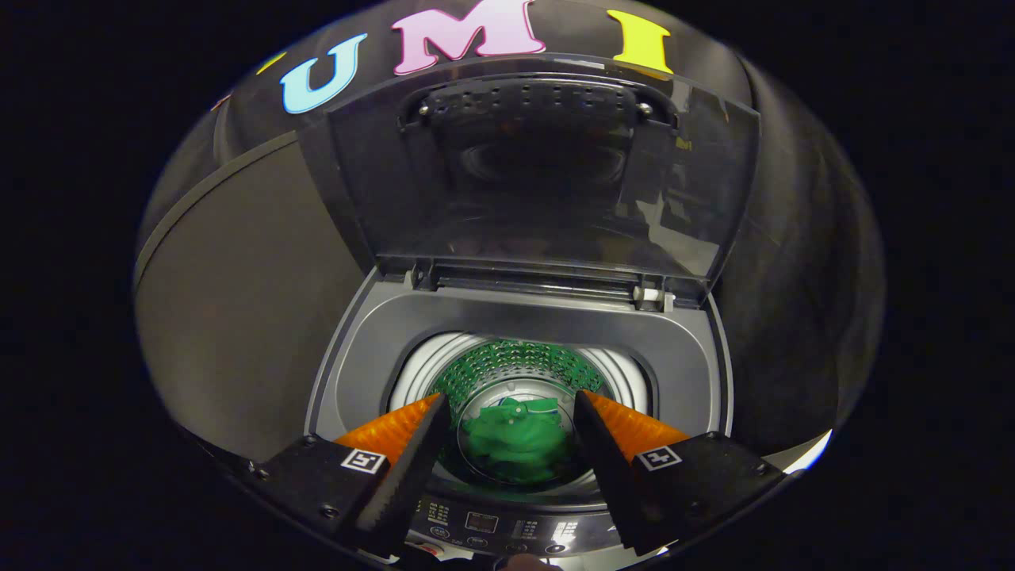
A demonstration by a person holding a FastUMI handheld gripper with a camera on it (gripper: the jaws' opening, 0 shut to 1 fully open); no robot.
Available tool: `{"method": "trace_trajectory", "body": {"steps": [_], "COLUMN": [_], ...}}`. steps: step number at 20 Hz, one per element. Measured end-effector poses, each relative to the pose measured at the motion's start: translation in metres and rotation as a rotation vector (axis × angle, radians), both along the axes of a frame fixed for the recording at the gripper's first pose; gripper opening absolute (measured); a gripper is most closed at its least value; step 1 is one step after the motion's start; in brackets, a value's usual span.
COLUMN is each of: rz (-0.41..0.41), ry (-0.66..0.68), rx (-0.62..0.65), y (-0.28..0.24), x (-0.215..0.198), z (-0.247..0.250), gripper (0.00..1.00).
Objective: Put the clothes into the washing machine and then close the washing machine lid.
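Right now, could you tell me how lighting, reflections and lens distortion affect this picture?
In the gripper view, fisheye bending curves the washing machine rim and the raised lid; the lid's clear panel carries pale reflections; the drum's metal wall mirrors the green garment lying at its bottom; the surroundings are dim; the tool stands open above the drum, holding nothing.

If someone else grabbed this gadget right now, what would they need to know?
Gripper: open, holding nothing, fingers spread above the washing machine's opening.
Clothes: a green garment lies at the bottom of the drum, seen between the fingers.
Lid: standing upright, fully open, beyond the fingers.
Done: the garment is in.
Left: reach the lid and swing it down shut.
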State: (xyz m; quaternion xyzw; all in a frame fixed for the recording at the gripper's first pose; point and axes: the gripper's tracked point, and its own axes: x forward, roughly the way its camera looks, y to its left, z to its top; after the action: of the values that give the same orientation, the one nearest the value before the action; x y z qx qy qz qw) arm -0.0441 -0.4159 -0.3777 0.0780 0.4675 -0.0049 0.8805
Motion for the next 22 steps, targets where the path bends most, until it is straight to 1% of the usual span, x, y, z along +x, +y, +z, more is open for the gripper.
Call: {"method": "trace_trajectory", "body": {"steps": [2, 5, 10, 12, 14, 17, 22], "rz": [-0.021, -0.021, -0.072, -0.104, -0.127, -0.139, -0.149], "ry": [-0.017, -0.026, -0.021, -0.053, -0.095, -0.18, -0.359], "rx": [-0.009, -0.07, 0.009, -0.012, -0.011, -0.019, -0.042], "y": [-0.005, -0.015, -0.007, -0.017, -0.02, -0.027, -0.039], "x": [0.001, -0.001, -0.001, 0.006, 0.017, 0.04, 0.102], "z": [0.004, 0.005, 0.01, 0.02, 0.034, 0.067, 0.136], "gripper": [1.0, 1.0, 1.0, 0.99, 0.99, 0.99, 0.99]}}
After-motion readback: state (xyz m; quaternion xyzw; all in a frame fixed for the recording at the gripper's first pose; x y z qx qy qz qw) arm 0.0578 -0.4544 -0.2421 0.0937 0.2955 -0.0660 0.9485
